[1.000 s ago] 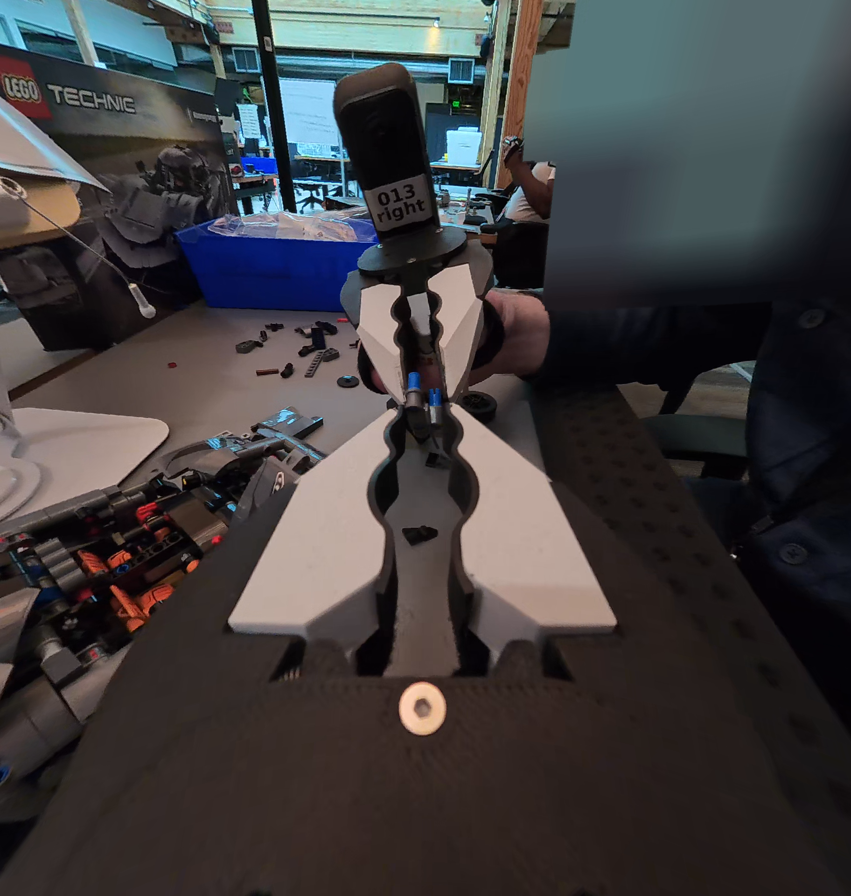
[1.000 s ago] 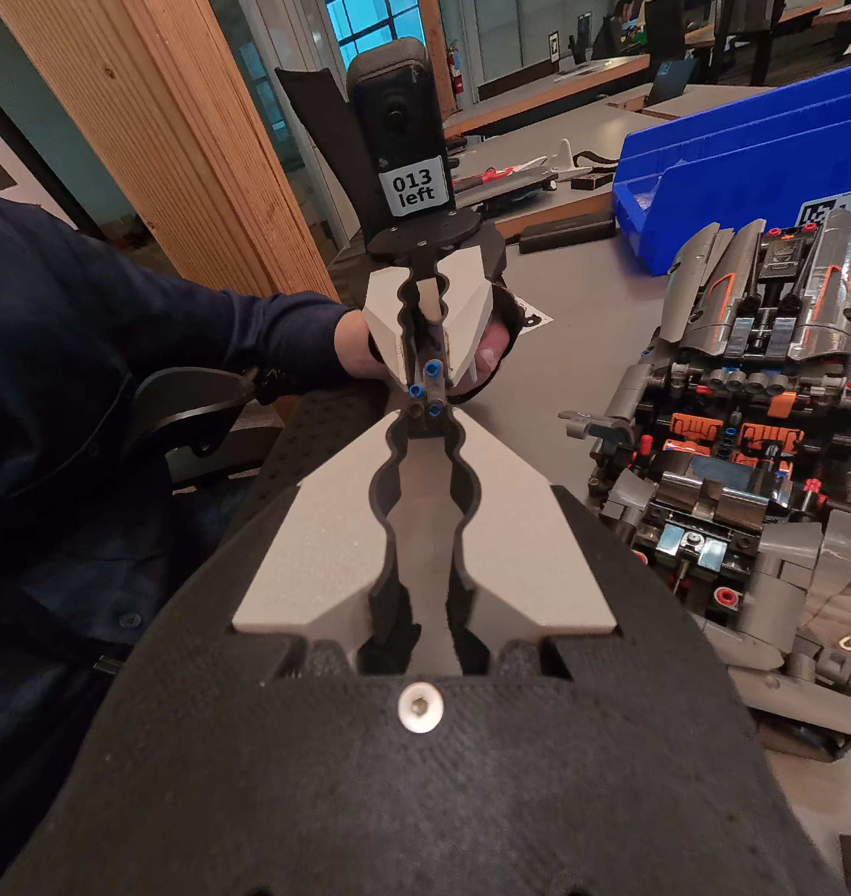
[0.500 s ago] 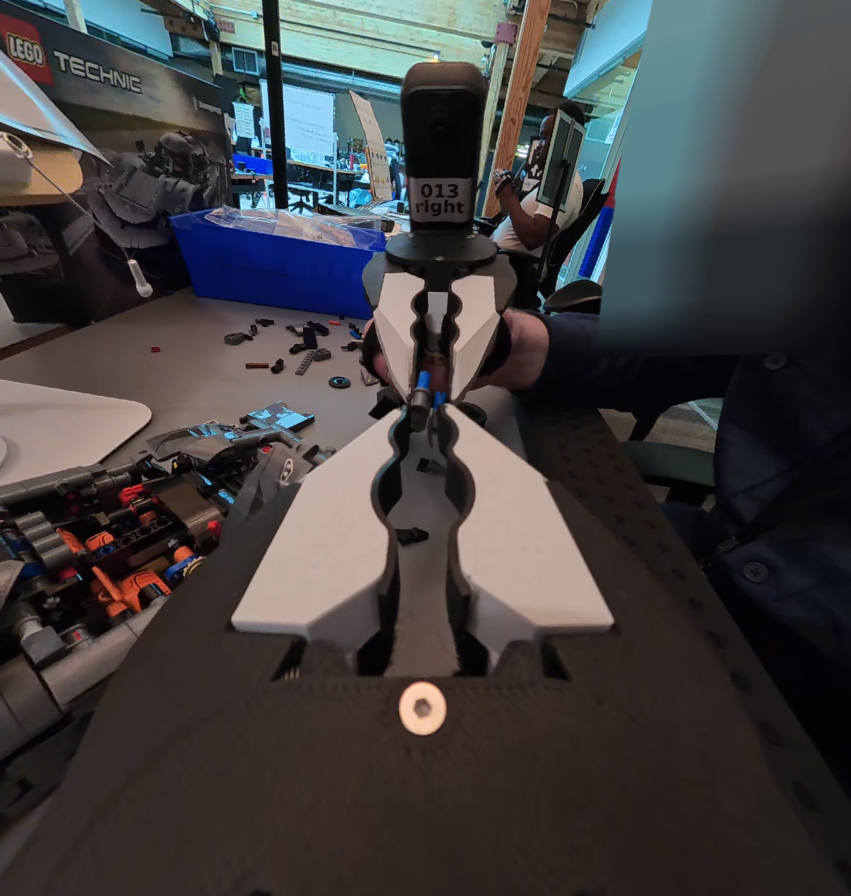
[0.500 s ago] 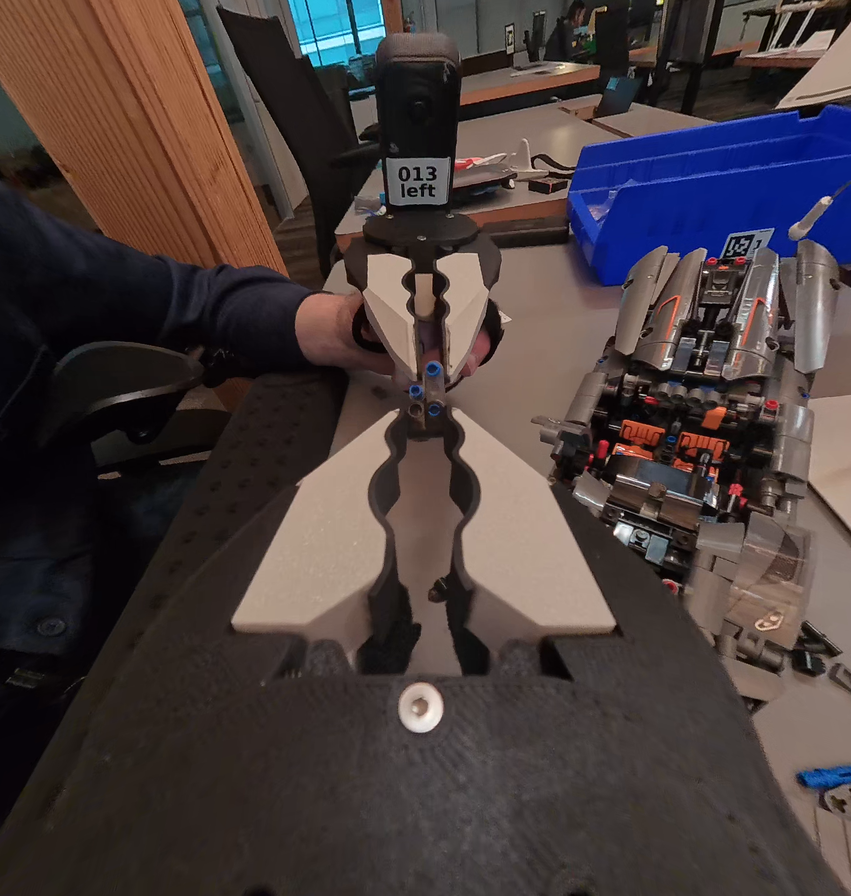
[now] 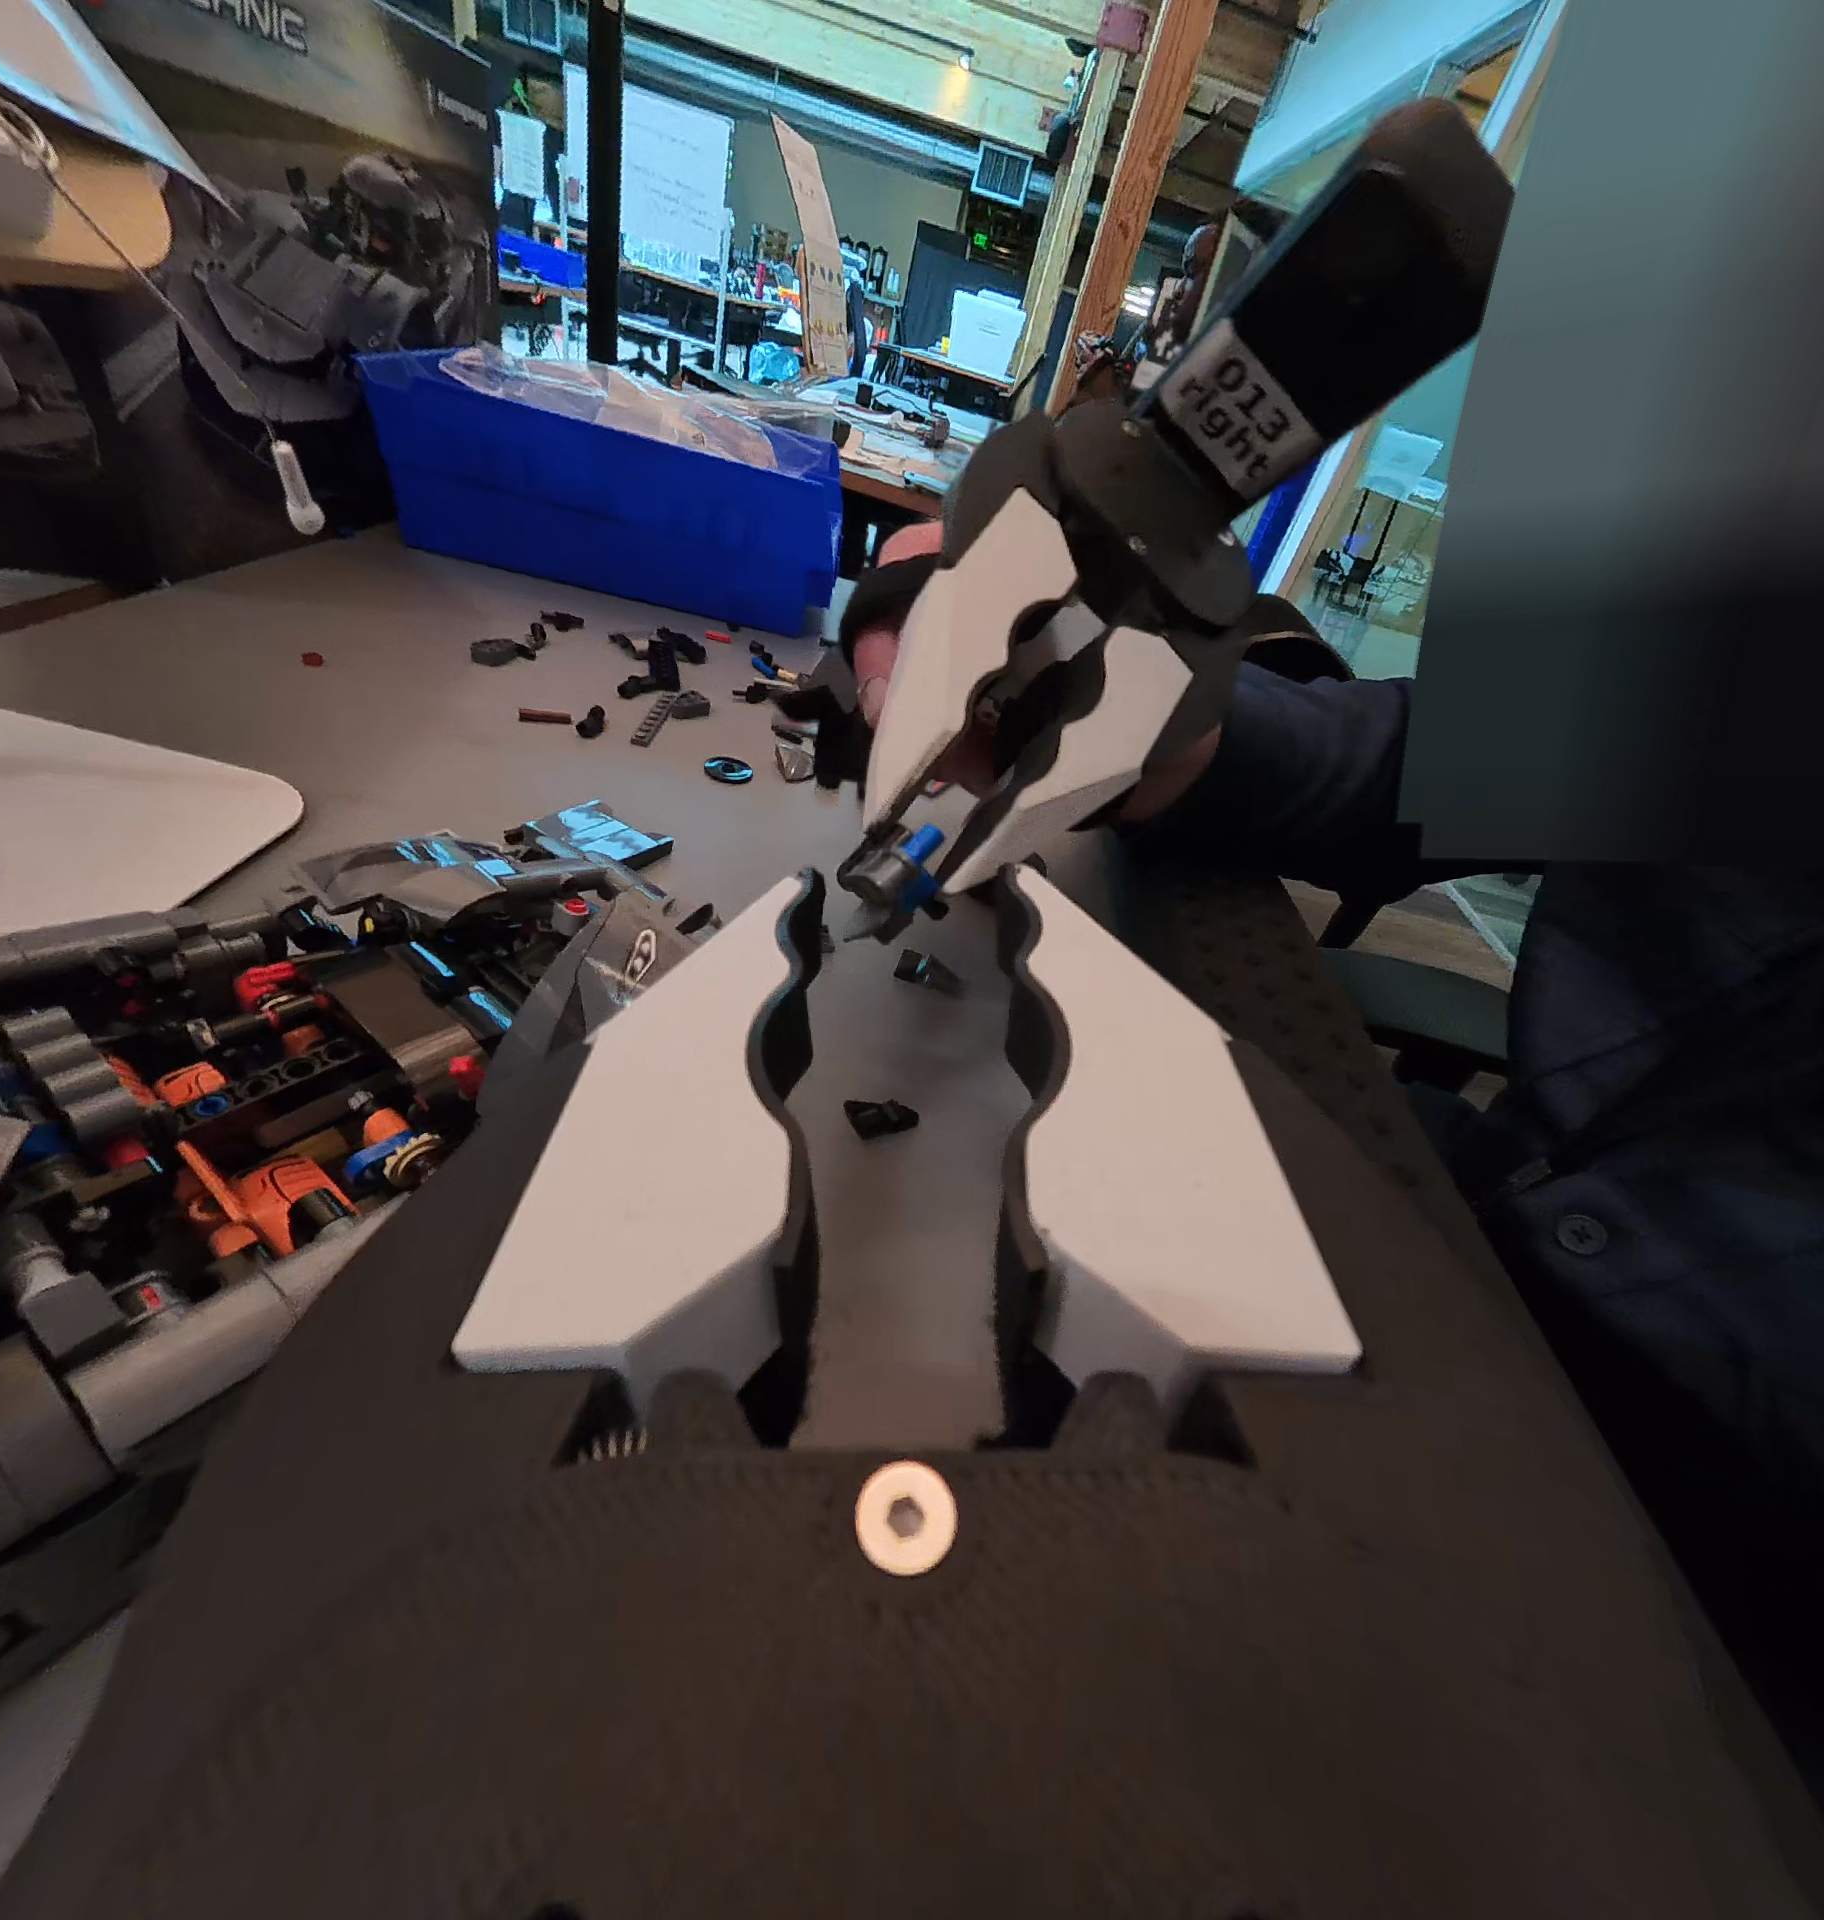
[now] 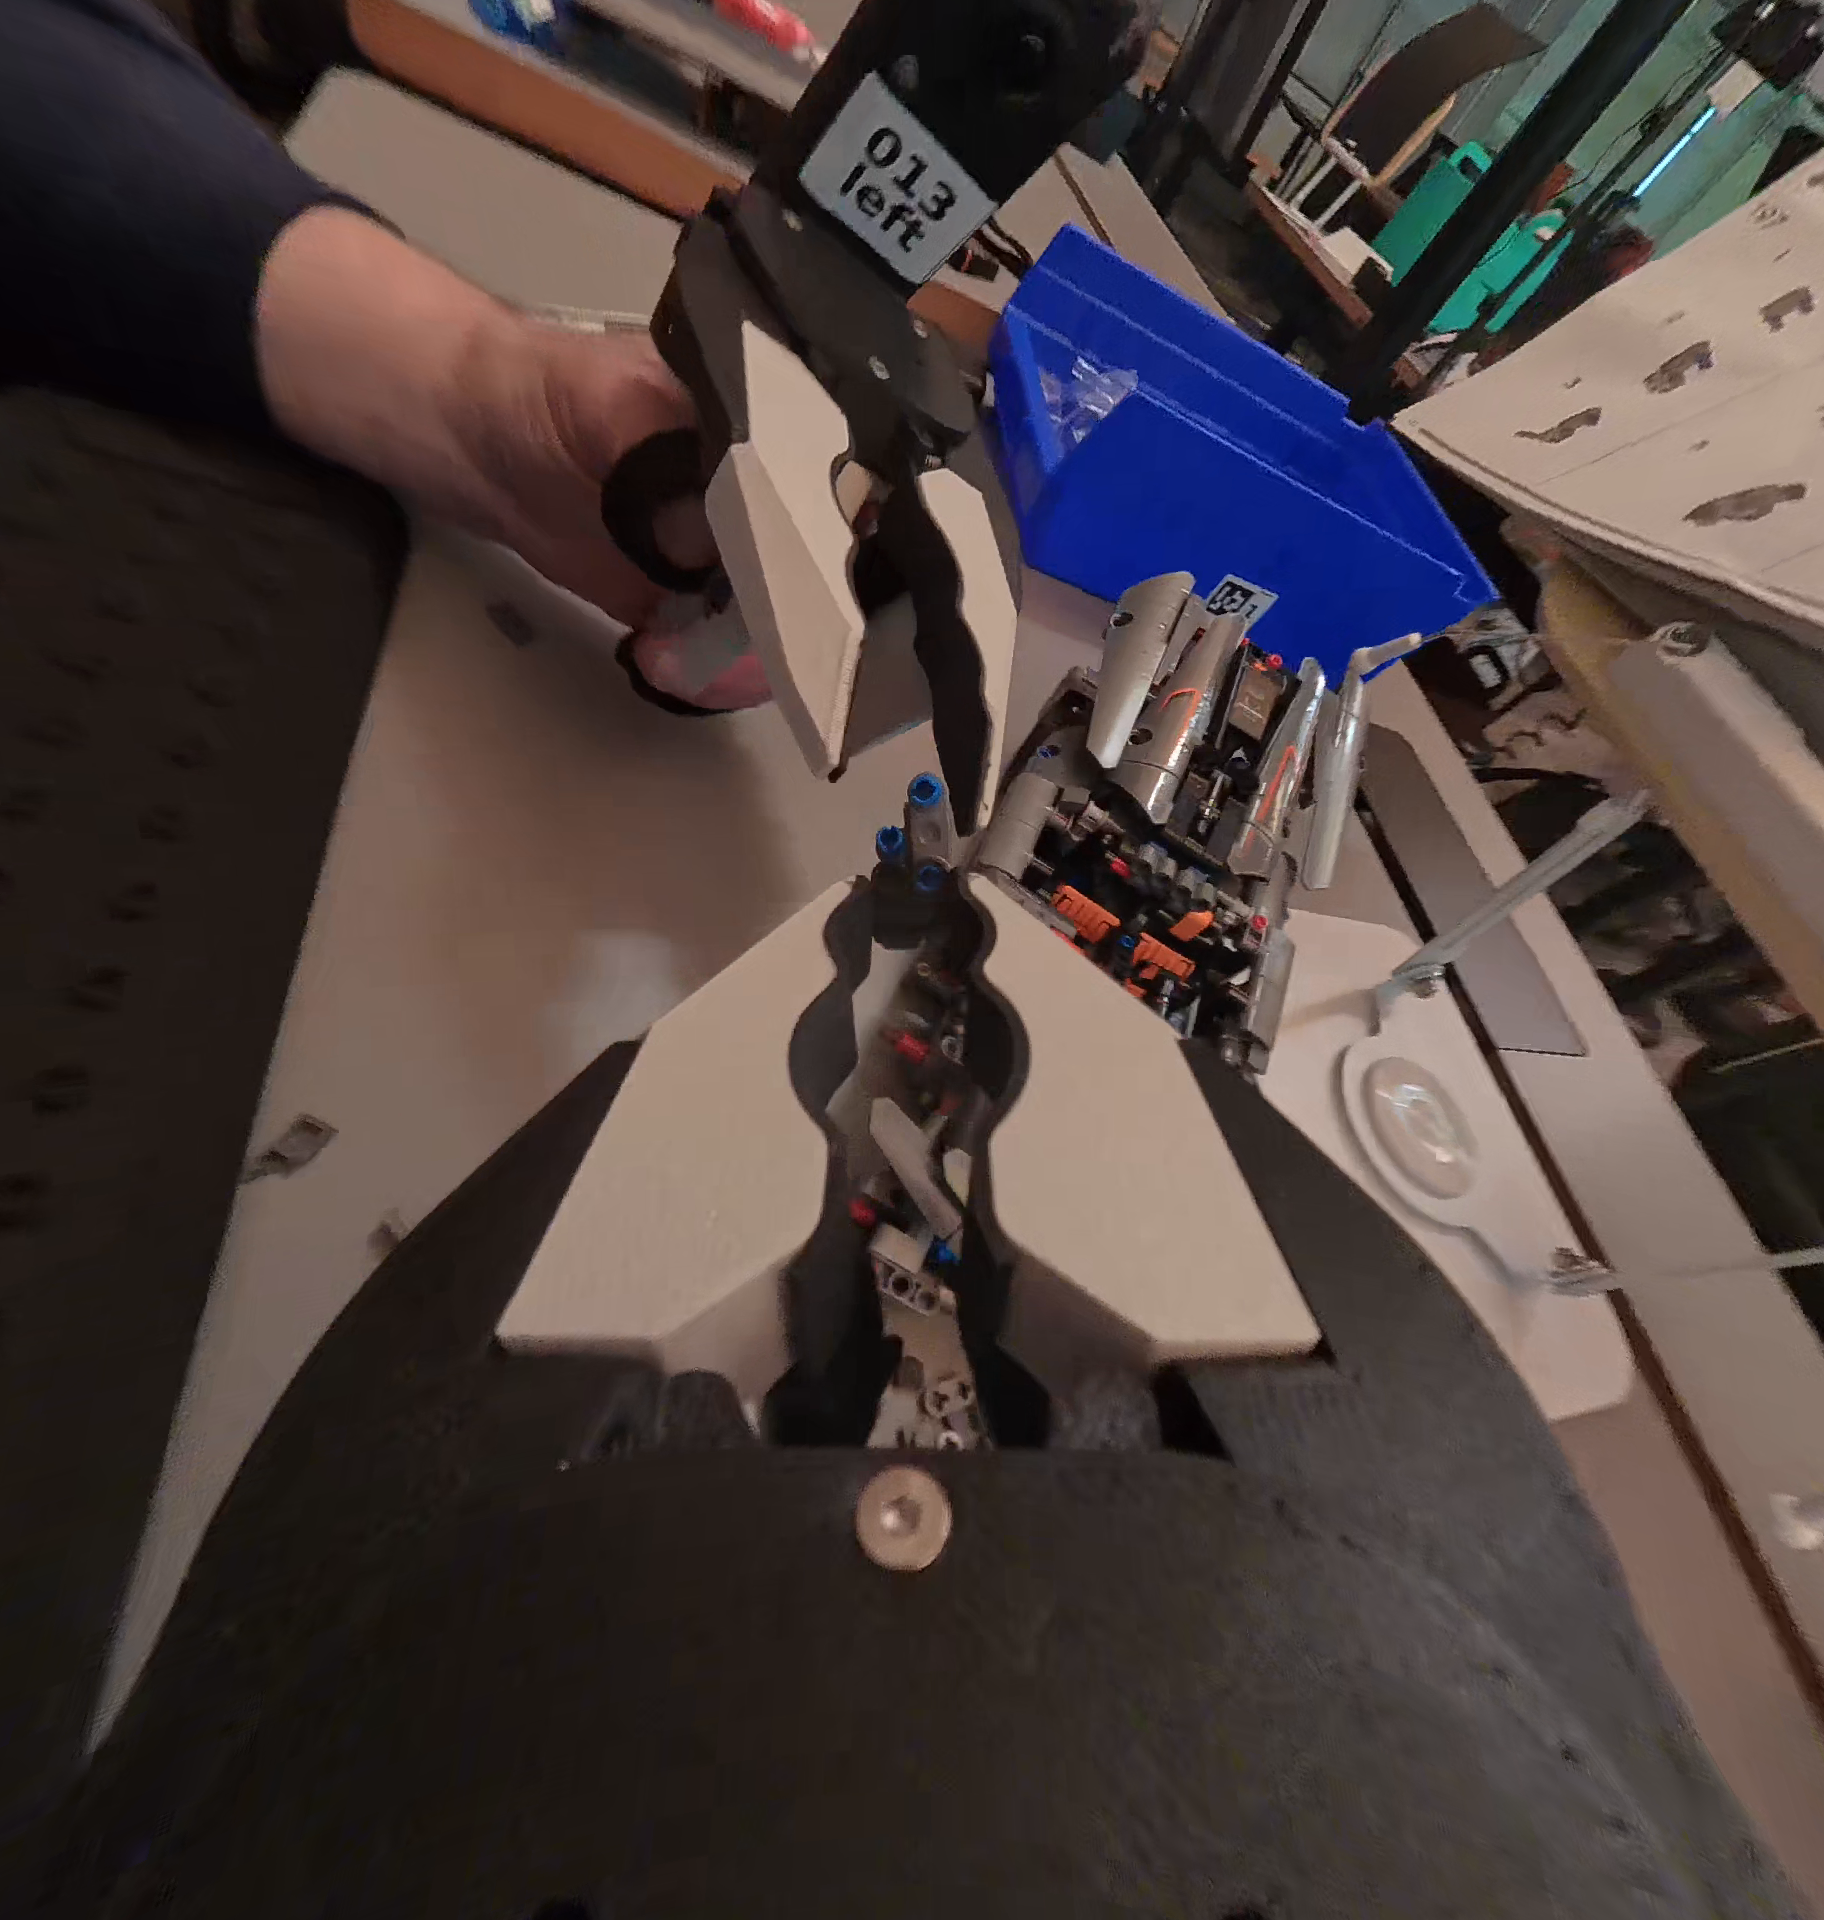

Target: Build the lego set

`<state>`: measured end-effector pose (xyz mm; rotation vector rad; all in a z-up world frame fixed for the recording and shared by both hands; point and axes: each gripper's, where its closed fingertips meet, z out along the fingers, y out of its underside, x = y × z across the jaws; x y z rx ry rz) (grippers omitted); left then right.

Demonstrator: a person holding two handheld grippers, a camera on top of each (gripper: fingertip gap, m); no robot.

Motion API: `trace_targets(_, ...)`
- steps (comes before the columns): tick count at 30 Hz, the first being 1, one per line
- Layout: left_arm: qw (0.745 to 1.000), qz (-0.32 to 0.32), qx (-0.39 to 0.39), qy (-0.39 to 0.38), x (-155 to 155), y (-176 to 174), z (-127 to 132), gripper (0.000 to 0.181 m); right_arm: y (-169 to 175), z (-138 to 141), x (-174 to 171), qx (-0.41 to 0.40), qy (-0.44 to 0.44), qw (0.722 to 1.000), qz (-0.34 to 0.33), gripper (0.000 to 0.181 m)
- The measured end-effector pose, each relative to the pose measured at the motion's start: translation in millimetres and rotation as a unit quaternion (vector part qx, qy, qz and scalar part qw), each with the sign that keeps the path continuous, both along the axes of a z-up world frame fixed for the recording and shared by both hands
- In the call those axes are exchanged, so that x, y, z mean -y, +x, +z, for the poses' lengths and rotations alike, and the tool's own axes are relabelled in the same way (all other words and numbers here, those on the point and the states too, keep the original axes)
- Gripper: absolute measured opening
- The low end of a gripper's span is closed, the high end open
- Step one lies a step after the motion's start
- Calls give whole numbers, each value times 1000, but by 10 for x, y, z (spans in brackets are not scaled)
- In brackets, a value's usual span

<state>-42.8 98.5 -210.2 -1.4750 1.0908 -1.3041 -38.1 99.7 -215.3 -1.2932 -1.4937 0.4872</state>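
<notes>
The small grey piece with blue pins (image 5: 892, 878) sits pinched at the tip of the right tongs (image 5: 903, 883), held above the surface (image 5: 388, 717) and tilted down toward the mouth of the left tongs (image 5: 908, 914); in the right wrist view the same piece (image 6: 913, 847) juts out past the fingertips, its pins pointing up and away, which seems to keep the free ends clear for joining; the left tongs stand parted with nothing between their fingers, their tips just beside the piece, apparently placed to take or steady it; whether they touch it I cannot tell; the half-built grey car (image 6: 1188, 821) with orange and black innards lies on the surface beyond, close enough that the piece looks meant for it; in the left wrist view the car (image 5: 212, 1091) lies to the left; a scatter of loose dark parts (image 5: 659, 675) rests farther out, in front of a blue bin (image 5: 617, 488), probably kept within reach for later steps; a hand (image 6: 492, 416) in a dark sleeve grips the left tool's handle.
</notes>
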Motion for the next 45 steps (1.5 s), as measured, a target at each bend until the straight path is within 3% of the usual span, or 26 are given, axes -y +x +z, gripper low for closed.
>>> trace_targets(9,996,-34,18,-82,8,8,-25,19,-43,24,14,23,74,997,-17,12)
trace_targets(19,998,-25,11,-60,3,-29,6,12,-100,56,18,28,108,993,-31,12)
trace_targets(32,999,10,29,-29,-94,-246,213,8,-424,234,-113,-27,39,997,-53,13)
trace_targets(38,998,20,50,-38,-156,-301,264,9,-442,288,-163,-97,-40,993,-48,14)
trace_targets(45,998,29,45,-37,-206,-297,222,15,-300,454,-236,-201,-142,969,-36,14)
